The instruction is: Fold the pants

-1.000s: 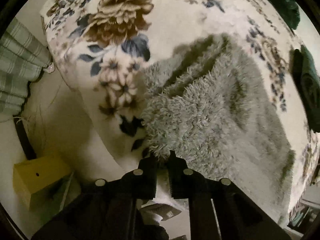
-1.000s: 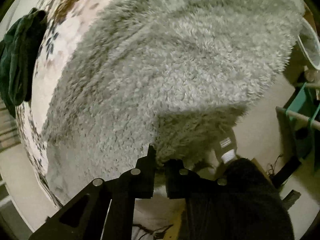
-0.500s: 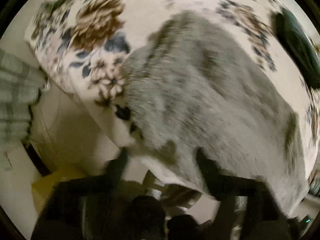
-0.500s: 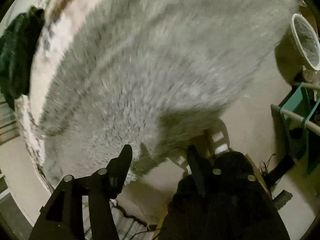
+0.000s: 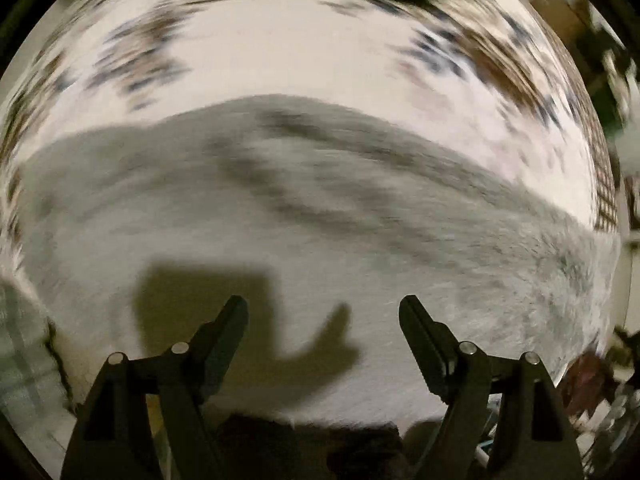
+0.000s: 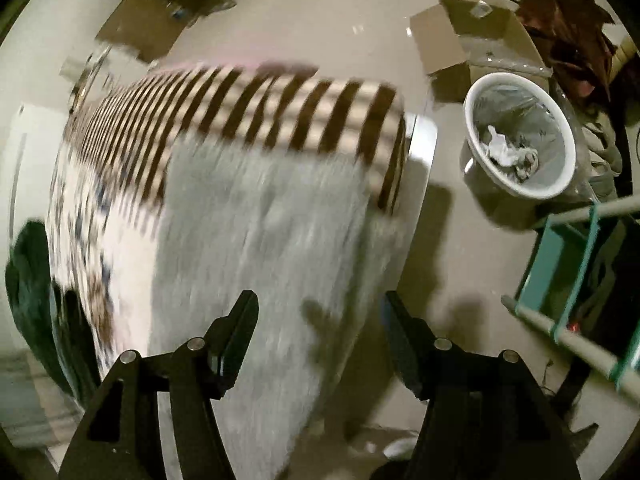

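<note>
- the grey fleecy pants are seen spread over a floral bedcover, lying flat as a broad band near the bed's edge; in the right wrist view the same pants run toward a brown-striped sheet at the bed's corner.
- a few darker creases are visible across the fabric (both views are blurred, so layers cannot be counted), and a fold appears to have been laid already; a further fold and some smoothing are judged to be left.
- the left gripper is held above the pants with its jaws wide apart and nothing between them; only its shadow falls on the cloth.
- the right gripper is likewise spread, its jaws having just been opening, with nothing gripped and the pants' edge below.
- further out, a dark green garment lies at the bed's side, and a white bin and a cardboard box stand on the floor.
</note>
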The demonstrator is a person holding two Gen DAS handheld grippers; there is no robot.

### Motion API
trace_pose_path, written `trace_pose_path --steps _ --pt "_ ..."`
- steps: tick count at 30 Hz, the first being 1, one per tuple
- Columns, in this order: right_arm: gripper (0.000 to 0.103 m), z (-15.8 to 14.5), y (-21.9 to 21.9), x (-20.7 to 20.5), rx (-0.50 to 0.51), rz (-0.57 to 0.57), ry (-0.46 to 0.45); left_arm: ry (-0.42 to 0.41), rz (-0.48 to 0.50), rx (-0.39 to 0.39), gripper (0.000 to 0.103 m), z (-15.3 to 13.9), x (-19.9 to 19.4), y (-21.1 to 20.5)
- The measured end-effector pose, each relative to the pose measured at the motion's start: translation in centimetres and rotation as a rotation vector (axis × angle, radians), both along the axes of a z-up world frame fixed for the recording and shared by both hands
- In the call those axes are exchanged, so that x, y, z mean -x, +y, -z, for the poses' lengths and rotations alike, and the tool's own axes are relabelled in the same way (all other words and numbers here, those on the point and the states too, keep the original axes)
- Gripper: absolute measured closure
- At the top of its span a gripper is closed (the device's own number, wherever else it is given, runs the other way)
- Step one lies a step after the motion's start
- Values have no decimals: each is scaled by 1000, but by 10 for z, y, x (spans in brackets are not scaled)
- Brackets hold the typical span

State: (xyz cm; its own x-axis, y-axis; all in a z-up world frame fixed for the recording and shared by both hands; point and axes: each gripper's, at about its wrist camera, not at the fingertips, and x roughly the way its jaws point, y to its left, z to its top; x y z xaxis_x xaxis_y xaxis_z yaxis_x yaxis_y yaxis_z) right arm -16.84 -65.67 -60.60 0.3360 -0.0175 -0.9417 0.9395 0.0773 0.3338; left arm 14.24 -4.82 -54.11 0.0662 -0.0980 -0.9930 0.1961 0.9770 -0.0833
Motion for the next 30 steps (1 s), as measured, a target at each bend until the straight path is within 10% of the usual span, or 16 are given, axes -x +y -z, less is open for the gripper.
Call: trace_pose_path --steps 6,10,19,21,23,25,30 --pt "38 50 -48 -13 -90 5 -54 -25 64 -123 26 54 -44 -79" --pt "93 54 -41 -11 -50 5 -50 -56 62 -178 24 60 -66 -93" --pt "97 31 -28 21 -28 39 -34 -61 62 -214 24 61 -66 -107" --pt "92 46 -29 26 -112 46 -85 -53 67 -211 26 56 -63 -109" --pt "44 53 -26 34 -154 62 -133 -53 81 -190 26 44 -54 -115" --pt "27 55 -20 46 -142 74 -199 -51 110 -154 26 29 -39 -121" --pt "21 94 1 55 -204 46 -301 -36 218 -92 26 19 -1 -155"
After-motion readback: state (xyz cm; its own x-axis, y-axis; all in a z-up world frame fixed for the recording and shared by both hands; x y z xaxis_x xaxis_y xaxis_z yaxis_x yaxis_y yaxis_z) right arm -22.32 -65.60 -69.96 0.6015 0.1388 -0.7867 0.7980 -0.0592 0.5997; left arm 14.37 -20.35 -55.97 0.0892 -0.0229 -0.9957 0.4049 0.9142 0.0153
